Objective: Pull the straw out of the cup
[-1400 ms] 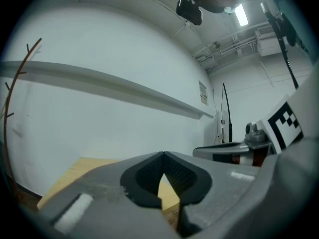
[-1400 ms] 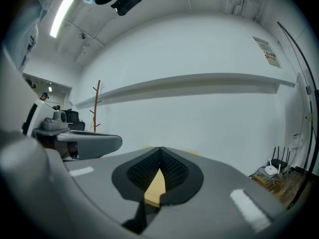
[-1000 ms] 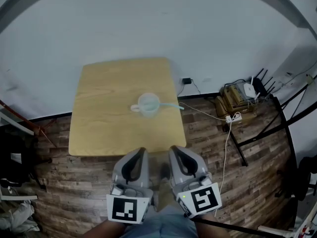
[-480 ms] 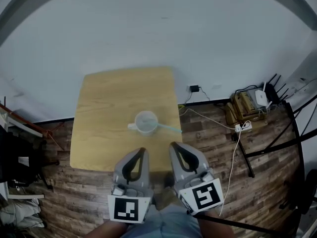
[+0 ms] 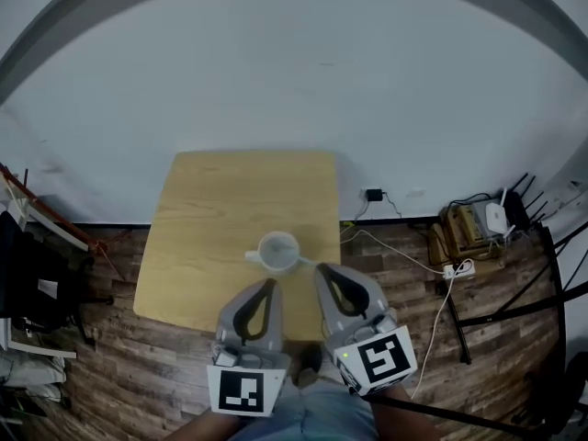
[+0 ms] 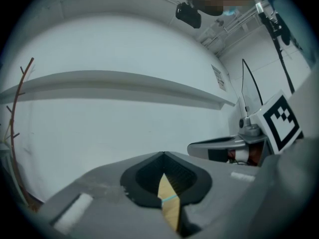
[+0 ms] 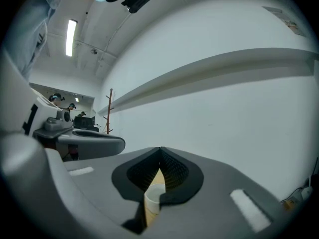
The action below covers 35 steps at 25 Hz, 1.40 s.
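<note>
A pale translucent cup (image 5: 278,248) with a small handle on its left stands near the front edge of the light wooden table (image 5: 220,209). A teal straw (image 5: 307,263) leans out of the cup to the right, its end hidden behind my right gripper. Both grippers are held level, side by side, over the table's front edge, just short of the cup. The left gripper (image 5: 267,283) is shut and empty; in the left gripper view (image 6: 163,154) a sliver of straw (image 6: 169,198) shows through its jaw window. The right gripper (image 5: 321,268) is also shut and empty; the cup (image 7: 154,197) shows below its tips (image 7: 160,148).
A white wall rises behind the table. On the wooden floor to the right lie cables, a power strip (image 5: 457,269) and a router (image 5: 496,217). Dark clutter and a rack stand at the left edge (image 5: 28,283). The person's lap (image 5: 303,412) fills the bottom.
Both grippers have moved forward toward the table, from over the floor to its front edge, close to the cup. Their jaws have stayed shut.
</note>
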Each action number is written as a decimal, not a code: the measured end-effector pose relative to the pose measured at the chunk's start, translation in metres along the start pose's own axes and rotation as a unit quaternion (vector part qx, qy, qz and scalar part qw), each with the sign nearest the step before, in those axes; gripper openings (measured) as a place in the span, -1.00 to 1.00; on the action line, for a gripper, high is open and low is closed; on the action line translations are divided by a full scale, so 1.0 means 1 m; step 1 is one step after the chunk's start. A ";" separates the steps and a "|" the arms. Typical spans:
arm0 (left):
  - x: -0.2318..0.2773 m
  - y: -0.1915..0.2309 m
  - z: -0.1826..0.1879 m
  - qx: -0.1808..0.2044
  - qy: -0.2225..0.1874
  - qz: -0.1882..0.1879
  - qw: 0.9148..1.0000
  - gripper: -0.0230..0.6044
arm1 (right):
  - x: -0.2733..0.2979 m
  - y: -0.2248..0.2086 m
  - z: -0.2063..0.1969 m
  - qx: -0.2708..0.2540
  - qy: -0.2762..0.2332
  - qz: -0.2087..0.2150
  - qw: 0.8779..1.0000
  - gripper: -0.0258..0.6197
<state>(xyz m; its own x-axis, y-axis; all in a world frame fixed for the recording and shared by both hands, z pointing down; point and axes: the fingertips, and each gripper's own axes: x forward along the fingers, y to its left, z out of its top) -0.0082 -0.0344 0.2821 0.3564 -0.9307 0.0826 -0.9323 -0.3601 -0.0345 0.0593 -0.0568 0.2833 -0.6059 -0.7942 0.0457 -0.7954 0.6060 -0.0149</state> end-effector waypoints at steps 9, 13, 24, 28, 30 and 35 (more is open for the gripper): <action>0.015 0.023 -0.004 -0.019 0.004 0.005 1.000 -0.87 | 0.028 -0.003 0.001 -0.027 0.019 0.009 0.999 -0.90; 0.033 0.031 0.001 -0.029 0.002 -0.012 1.000 -0.87 | 0.046 -0.008 -0.003 -0.032 0.039 0.006 0.999 -0.90; 0.068 0.047 -0.034 -0.064 0.054 -0.039 0.996 -0.87 | 0.081 -0.018 -0.047 -0.003 0.106 0.017 0.994 -0.75; 0.080 0.054 -0.063 -0.073 0.094 -0.044 0.992 -0.87 | 0.092 -0.023 -0.075 0.015 0.134 0.025 0.991 -0.69; 0.086 0.058 -0.079 -0.079 0.115 -0.044 0.989 -0.87 | 0.097 -0.025 -0.092 0.020 0.147 0.033 0.988 -0.63; 0.097 0.068 -0.119 -0.101 0.161 -0.035 0.981 -0.87 | 0.102 -0.026 -0.133 0.007 0.184 0.055 0.981 -0.50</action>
<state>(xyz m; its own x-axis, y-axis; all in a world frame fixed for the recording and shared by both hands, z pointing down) -0.0444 -0.1412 0.4066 0.4132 -0.8233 0.3891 -0.9107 -0.3727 0.1783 0.0202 -0.1481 0.4216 -0.6440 -0.6513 0.4013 -0.7267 0.6848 -0.0547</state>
